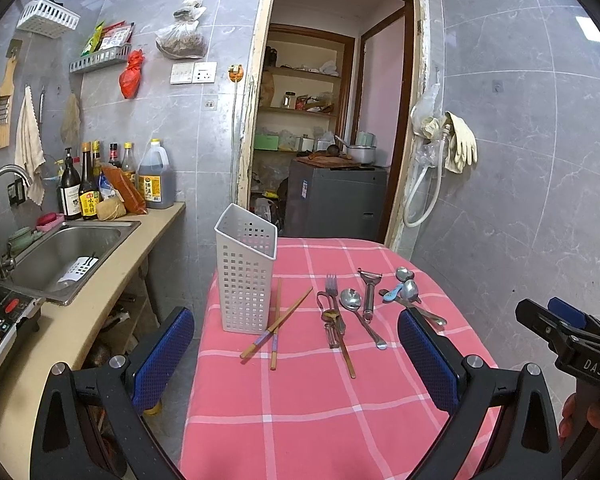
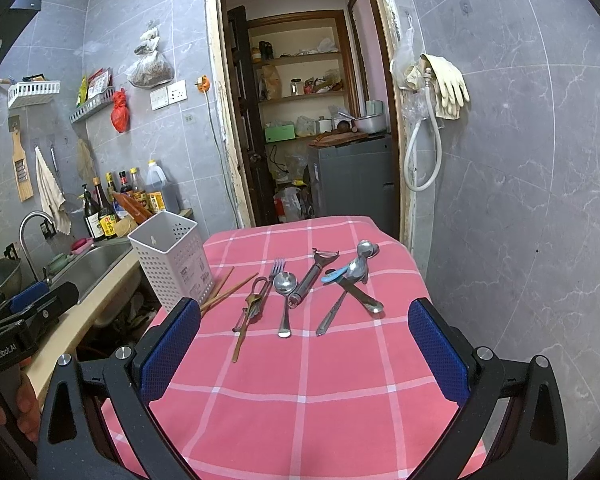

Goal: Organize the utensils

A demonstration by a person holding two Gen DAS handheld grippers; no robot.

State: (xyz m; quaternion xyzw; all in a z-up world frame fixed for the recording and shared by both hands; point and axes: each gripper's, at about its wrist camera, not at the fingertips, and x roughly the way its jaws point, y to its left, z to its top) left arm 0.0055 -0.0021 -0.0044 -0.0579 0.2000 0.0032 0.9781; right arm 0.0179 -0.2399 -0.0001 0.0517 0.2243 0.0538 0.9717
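Both your grippers, left gripper (image 1: 296, 360) and right gripper (image 2: 306, 354), hover with fingers spread wide and empty over the pink checked tablecloth (image 1: 300, 408). At eleven o'clock stands the white perforated holder (image 1: 246, 272), chopsticks (image 1: 276, 326) crossed beside it; fork (image 1: 332, 288), spoon (image 1: 354, 304), peeler (image 1: 369, 292) and more spoons (image 1: 408, 290) lie toward one o'clock. Sink (image 1: 72, 252) at nine, doorway at twelve.

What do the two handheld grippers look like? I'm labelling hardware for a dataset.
Both match: black angular frames with silver bolt heads and triangular cut-outs, each finger faced with a blue textured pad. The left gripper shows "GenRobot.AI" in white on its body in the right wrist view; the right gripper shows "DAS" in the left wrist view. No sleeves or cables are visible.
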